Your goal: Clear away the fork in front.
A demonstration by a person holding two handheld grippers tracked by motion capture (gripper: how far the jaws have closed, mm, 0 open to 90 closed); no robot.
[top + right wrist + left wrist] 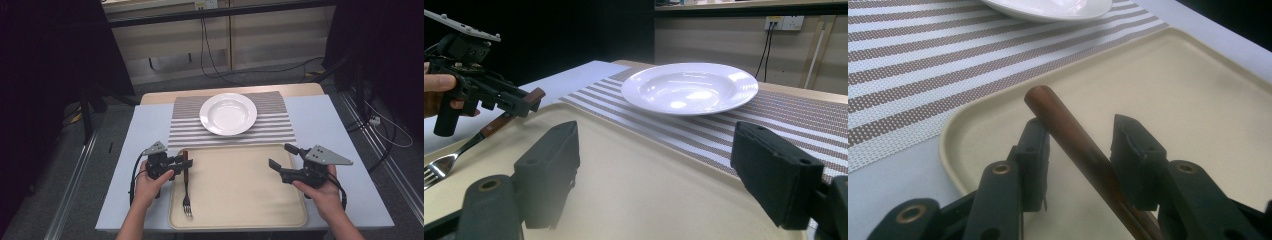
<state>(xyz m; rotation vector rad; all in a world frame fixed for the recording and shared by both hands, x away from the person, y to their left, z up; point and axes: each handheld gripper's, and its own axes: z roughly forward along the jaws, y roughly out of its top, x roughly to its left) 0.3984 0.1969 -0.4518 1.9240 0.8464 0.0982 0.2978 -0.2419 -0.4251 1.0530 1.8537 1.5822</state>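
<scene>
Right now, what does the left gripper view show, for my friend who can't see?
A brown wooden fork handle lies between the left claw's open black jaws, above a beige plastic tray. Behind sit a striped woven placemat and a white round plate.

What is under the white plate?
The plate sits on a striped mat, which lies on the table. The mat's stripes show all around the plate; the part right beneath it is covered, so nothing there can be seen.

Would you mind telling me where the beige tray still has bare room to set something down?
The beige plastic tray is bare from the brown-handled metal fork at its left edge to its right rim. The left gripper crowds the fork's handle.
</scene>
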